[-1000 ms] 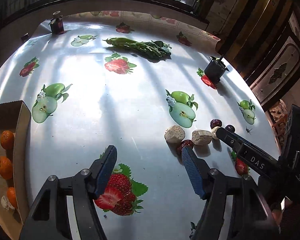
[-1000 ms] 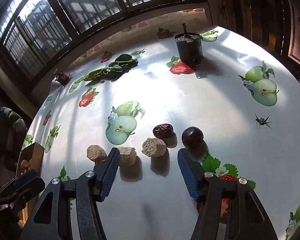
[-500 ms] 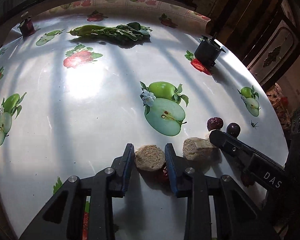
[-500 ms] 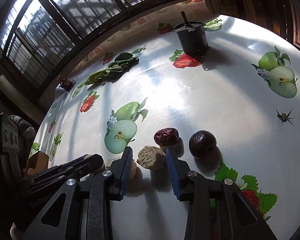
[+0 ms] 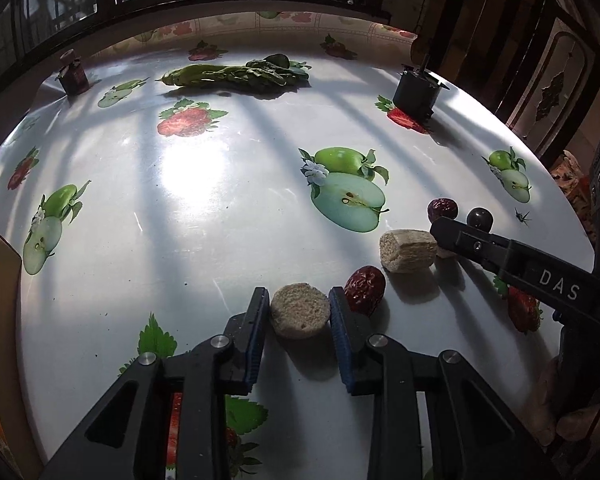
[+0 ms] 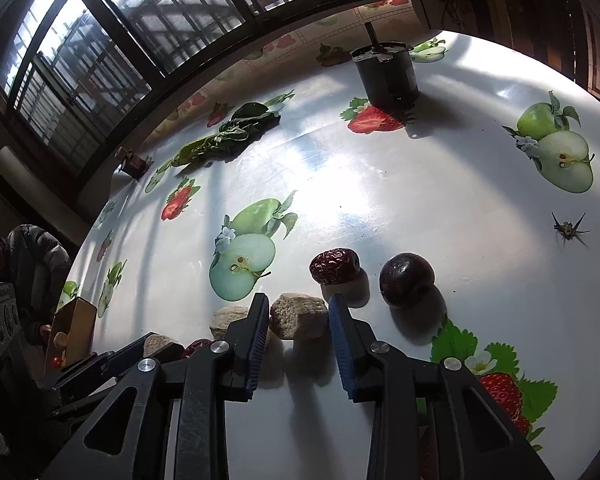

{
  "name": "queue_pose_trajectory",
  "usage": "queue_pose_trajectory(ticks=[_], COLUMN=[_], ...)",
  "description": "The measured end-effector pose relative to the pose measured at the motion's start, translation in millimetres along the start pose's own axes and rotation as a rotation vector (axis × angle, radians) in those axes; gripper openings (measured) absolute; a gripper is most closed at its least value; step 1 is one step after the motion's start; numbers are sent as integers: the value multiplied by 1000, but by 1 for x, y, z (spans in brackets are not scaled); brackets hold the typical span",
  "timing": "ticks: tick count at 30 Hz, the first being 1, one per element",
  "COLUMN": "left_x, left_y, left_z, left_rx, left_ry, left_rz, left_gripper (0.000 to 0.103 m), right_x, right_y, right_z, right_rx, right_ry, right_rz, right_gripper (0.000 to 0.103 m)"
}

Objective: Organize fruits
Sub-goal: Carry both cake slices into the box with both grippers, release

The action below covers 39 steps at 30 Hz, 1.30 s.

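Observation:
In the left wrist view my left gripper point(image 5: 299, 300) is shut on a round beige chunk point(image 5: 300, 314), both blue pads against its sides. A red date point(image 5: 365, 289) lies just outside its right finger, with another beige chunk point(image 5: 407, 250) beyond. In the right wrist view my right gripper point(image 6: 299, 304) is shut on a rough beige chunk point(image 6: 298, 316). A red date point(image 6: 334, 266) and a dark plum point(image 6: 406, 279) lie just ahead of it. One finger of the right gripper point(image 5: 500, 252) reaches in from the right. A cardboard box point(image 5: 4, 320) holding oranges sits at the left table edge.
A black pot point(image 5: 416, 94), leafy greens point(image 5: 240, 76) and a small jar point(image 5: 74, 76) stand near the table's far side. A spidery dried stem point(image 6: 568, 230) lies at the right. A person in a dark jacket point(image 6: 32, 264) is beside the box.
Both grippers went from wide open to shut, each on a beige chunk. The left gripper moved forward and down to its chunk; the right one hardly moved.

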<state>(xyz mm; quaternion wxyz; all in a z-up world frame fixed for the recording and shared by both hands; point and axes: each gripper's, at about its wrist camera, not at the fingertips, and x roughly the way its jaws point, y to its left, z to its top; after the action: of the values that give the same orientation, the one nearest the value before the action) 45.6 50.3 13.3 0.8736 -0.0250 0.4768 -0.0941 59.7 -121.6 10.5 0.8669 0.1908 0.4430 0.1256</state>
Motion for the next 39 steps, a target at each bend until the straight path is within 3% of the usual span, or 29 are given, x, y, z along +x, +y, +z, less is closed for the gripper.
queue_pose_trajectory(ticks=[10,16,20,23,27,33,39], left_x=[-66,-128,-159,-177,-186,-177,-169], left_y=[33,111,181,223,262,282,289], left_z=[-26,-66,-103,-128,-154,-167,-166], left_rx=[-122,-298,-446,-505,-566,-582,-584], left_ry=[-55,-141,-176,-182,-157,-121,-130], left_rz=[-61,-78,24,175,274,263,235], left_gripper=[29,29,30,30,30,30,30], right_x=[-21,-36,-42,-41,-29,6,32], right_y=[4,47,108,165,243,323,345], right_z=[-1,-18,-39,-61,-104,-174,-204], right_rx=[23,-20,-115,-207,-365,-581,-703], right_ry=[-52,-10,39,87,161,242,230], right_rz=[111,200,266,333,393,334,206], right_gripper=[32,32,33,33,33,33,33])
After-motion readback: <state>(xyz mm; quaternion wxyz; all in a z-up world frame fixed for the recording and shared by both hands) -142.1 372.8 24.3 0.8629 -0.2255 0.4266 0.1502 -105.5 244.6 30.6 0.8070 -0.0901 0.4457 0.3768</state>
